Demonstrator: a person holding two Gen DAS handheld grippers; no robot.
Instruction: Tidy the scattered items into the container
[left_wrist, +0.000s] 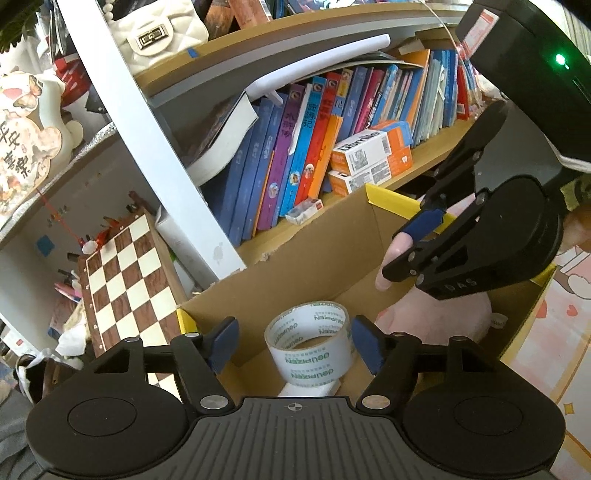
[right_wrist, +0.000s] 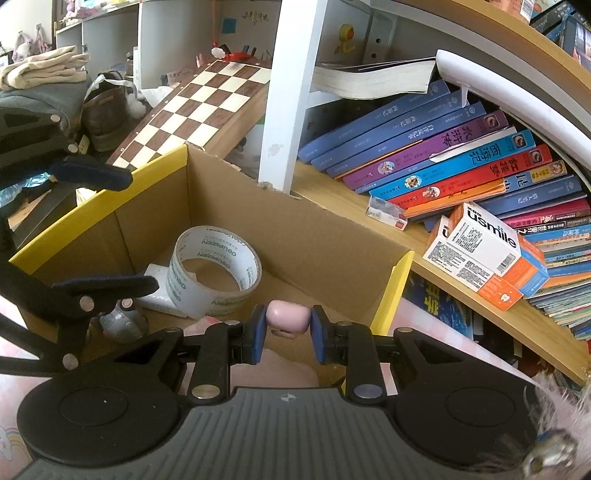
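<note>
Pinching that pink plush toy (right_wrist: 287, 319) by one stubby end is your right gripper (right_wrist: 286, 334) — blue pads snug on both sides of it, and the rest of the plush sags down inside the cardboard box (right_wrist: 321, 240). From the left wrist cam the same toy (left_wrist: 443, 317) sits low in the box's right half. Your left gripper (left_wrist: 293, 341) is spread wide with nothing in it, hovering over the roll of clear tape (left_wrist: 312, 341), which lies tilted on a white item on the box floor. Behind the box — a shelf of books (right_wrist: 436, 155) and a chessboard (right_wrist: 192, 107) leaning on it.
</note>
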